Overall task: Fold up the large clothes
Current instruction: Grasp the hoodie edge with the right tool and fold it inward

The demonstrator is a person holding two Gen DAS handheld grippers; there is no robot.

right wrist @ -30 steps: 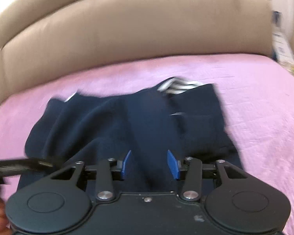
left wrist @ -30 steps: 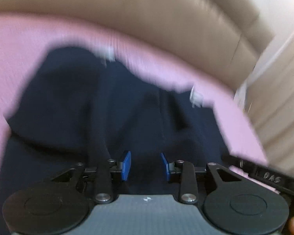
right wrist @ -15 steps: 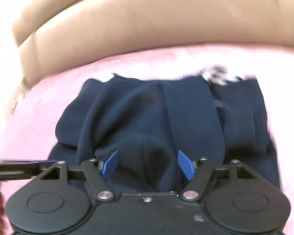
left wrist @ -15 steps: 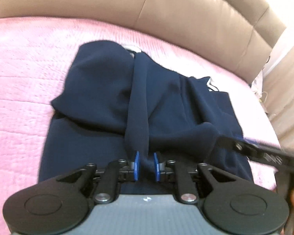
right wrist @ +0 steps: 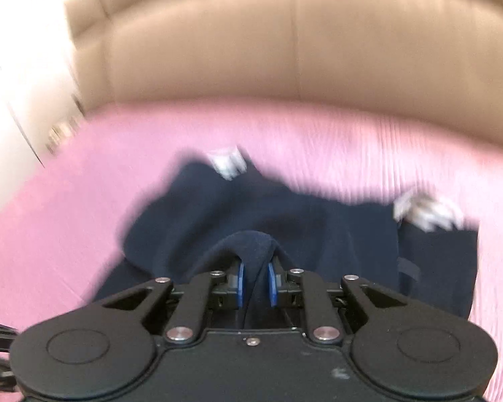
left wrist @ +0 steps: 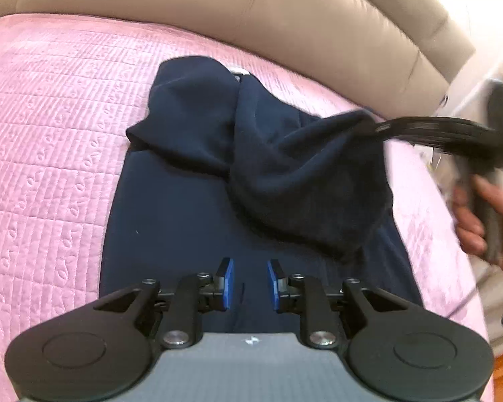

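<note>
Fold under way on a pink quilted bed [left wrist: 50, 127] backed by a tan headboard [left wrist: 285, 23]. Navy garment [left wrist: 171, 221] spread mid-bed, far end near the headboard edge, near half smoothed flat, upper layers bunched. Right tongs [right wrist: 255, 279], just closed, pinched on a raised ridge of the cloth, lifting it off the bed. Left tongs [left wrist: 249, 283] narrowly parted, just eased apart, nothing between the pads, hovering over the flat half. Judged roughly midway: lifted flap yet to be laid over and squared.
</note>
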